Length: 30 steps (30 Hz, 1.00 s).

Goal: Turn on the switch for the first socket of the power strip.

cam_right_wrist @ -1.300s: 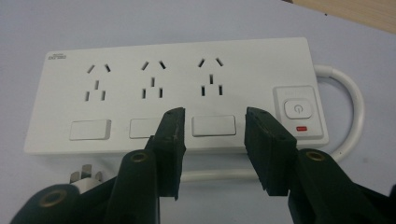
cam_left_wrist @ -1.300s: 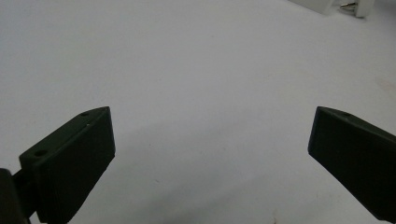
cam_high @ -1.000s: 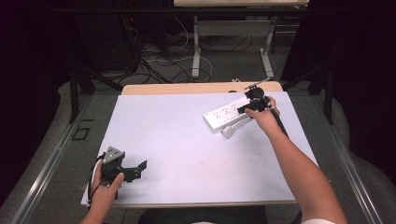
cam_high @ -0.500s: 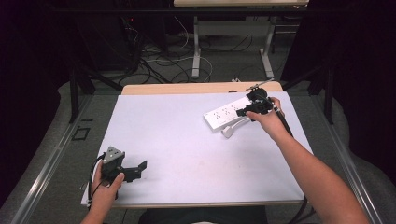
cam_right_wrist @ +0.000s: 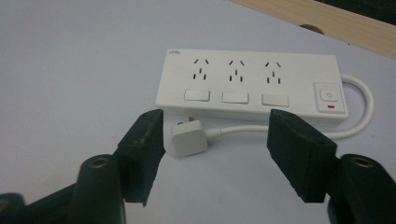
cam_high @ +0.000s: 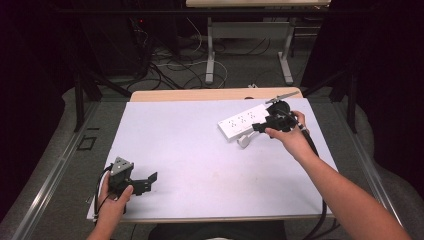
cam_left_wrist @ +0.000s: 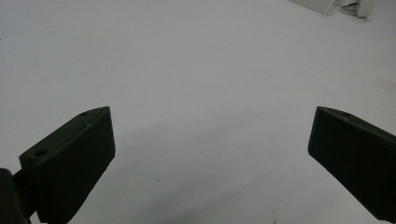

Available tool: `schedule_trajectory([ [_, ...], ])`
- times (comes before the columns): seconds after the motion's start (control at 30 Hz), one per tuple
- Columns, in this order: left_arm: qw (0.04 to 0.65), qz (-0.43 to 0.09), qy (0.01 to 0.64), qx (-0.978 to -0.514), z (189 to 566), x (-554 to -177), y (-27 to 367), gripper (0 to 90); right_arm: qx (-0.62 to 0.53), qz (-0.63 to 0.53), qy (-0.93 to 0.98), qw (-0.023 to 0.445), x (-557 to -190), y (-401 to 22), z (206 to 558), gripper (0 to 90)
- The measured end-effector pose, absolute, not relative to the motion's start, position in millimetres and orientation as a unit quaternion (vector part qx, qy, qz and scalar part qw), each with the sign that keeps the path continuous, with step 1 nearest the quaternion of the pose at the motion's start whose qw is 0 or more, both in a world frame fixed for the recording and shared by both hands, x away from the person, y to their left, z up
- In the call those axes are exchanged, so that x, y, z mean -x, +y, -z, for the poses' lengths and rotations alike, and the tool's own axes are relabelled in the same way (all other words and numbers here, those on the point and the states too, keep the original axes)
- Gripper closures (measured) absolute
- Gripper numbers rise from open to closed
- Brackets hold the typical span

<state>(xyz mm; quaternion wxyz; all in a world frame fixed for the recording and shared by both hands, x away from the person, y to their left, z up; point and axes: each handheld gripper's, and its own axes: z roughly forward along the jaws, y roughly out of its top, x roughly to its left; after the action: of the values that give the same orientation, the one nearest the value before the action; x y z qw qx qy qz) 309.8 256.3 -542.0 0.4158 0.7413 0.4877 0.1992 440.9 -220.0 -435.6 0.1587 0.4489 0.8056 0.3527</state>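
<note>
A white power strip (cam_high: 245, 121) (cam_right_wrist: 250, 86) lies at the back right of the white table (cam_high: 200, 150). Its white plug (cam_right_wrist: 188, 137) (cam_high: 243, 142) rests on the table just in front of it, joined by a white cord (cam_right_wrist: 359, 116). My right gripper (cam_high: 259, 126) (cam_right_wrist: 215, 144) hovers open just before the strip, jaws spread on either side of the plug without touching it. My left gripper (cam_high: 148, 181) (cam_left_wrist: 210, 154) is held open near the table's front left corner, nothing between its jaws. The plug (cam_left_wrist: 357, 6) shows far off in the left gripper view.
A wooden strip (cam_high: 210, 94) (cam_right_wrist: 327, 21) borders the table's far edge. Beyond it stand table legs (cam_high: 211, 55) and loose cables (cam_high: 170, 70) on the floor. Bare white surface stretches between the two grippers.
The right hand and its gripper have shifted slightly toward the power strip's front edge. The left gripper has stayed put.
</note>
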Motion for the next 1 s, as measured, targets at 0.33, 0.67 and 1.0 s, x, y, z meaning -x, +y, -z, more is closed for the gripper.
schedule_trajectory([
  [0.33,0.415,-0.2,0.488,-0.741,542,-309,256,0.5,-0.454,-0.371,0.791,0.174,-414,-225,438,15.1],
  [0.67,0.413,-0.197,0.489,-0.743,541,-309,257,0.5,-0.44,-0.392,0.787,0.18,-383,-230,449,0.0],
  [1.0,0.414,-0.198,0.491,-0.741,542,-309,257,0.5,-0.428,-0.416,0.777,0.201,-349,-237,463,0.0],
])
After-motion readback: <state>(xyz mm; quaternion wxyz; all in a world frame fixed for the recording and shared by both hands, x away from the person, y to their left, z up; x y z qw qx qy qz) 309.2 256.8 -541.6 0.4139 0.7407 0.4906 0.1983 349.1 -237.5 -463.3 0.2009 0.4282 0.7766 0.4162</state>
